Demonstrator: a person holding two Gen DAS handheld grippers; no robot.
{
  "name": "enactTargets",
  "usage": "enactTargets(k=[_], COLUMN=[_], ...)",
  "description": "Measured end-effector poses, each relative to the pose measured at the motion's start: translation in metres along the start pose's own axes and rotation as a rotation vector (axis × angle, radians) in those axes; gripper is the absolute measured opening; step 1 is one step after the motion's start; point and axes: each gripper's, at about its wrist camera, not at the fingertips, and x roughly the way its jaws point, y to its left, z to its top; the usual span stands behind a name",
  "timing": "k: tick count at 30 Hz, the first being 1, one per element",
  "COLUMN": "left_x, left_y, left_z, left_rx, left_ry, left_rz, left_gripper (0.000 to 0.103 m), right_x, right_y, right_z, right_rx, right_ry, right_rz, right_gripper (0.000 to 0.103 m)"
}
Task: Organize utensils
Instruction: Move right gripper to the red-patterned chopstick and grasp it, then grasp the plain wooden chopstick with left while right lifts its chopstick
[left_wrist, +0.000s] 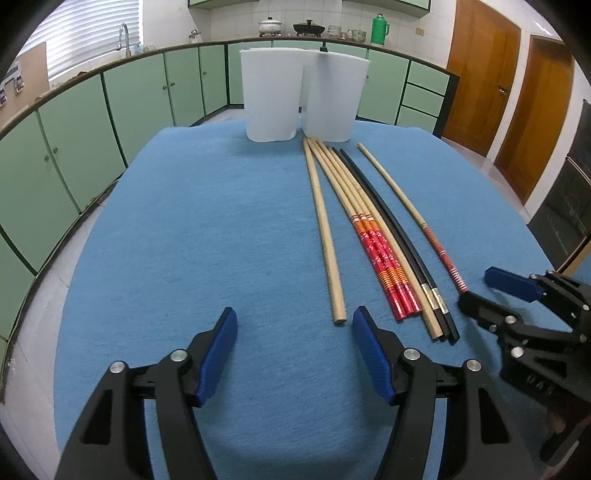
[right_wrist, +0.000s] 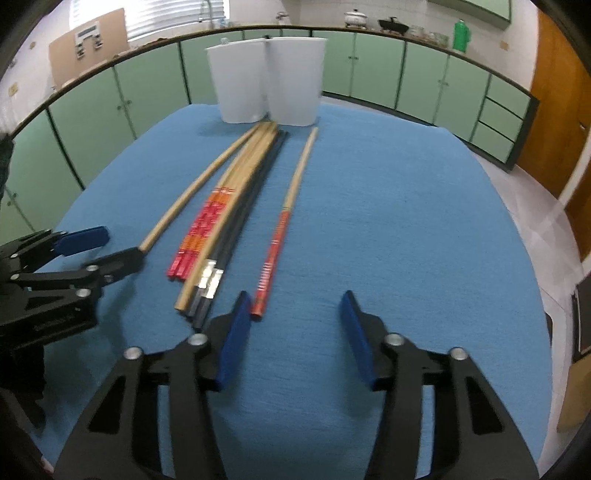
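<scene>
Several chopsticks lie lengthwise on the blue tablecloth (left_wrist: 184, 240): a plain wooden one (left_wrist: 327, 240), a bundle with red patterned ends (left_wrist: 384, 258), black ones (left_wrist: 388, 221) and a lone red-ended one (left_wrist: 424, 225). Two white cups (left_wrist: 271, 96) (left_wrist: 334, 96) stand at the far end. My left gripper (left_wrist: 293, 325) is open and empty, just short of the plain chopstick's near end. My right gripper (right_wrist: 293, 306) is open and empty, its left finger beside the lone red-ended chopstick (right_wrist: 273, 251). The right gripper also shows in the left wrist view (left_wrist: 480, 291).
The table's edges drop off on all sides. Green kitchen cabinets (left_wrist: 140, 92) run behind, with wooden doors (left_wrist: 480, 74) at the right. The cloth (right_wrist: 406, 221) right of the chopsticks is bare.
</scene>
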Motion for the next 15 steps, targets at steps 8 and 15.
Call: enactTargets(k=[8, 15], left_x=[0.002, 0.003], left_y=[-0.004, -0.02], left_z=[0.002, 0.003], left_rx=[-0.005, 0.033], left_ry=[-0.013, -0.013], left_rz=[-0.021, 0.003], left_gripper=[0.026, 0.02], right_x=[0.001, 0.001], right_y=[-0.004, -0.007], right_z=[0.002, 0.001], right_rx=[0.031, 0.048], right_ry=[-0.004, -0.005], right_rz=[0.054, 0.074], right_gripper=[0.007, 0.006])
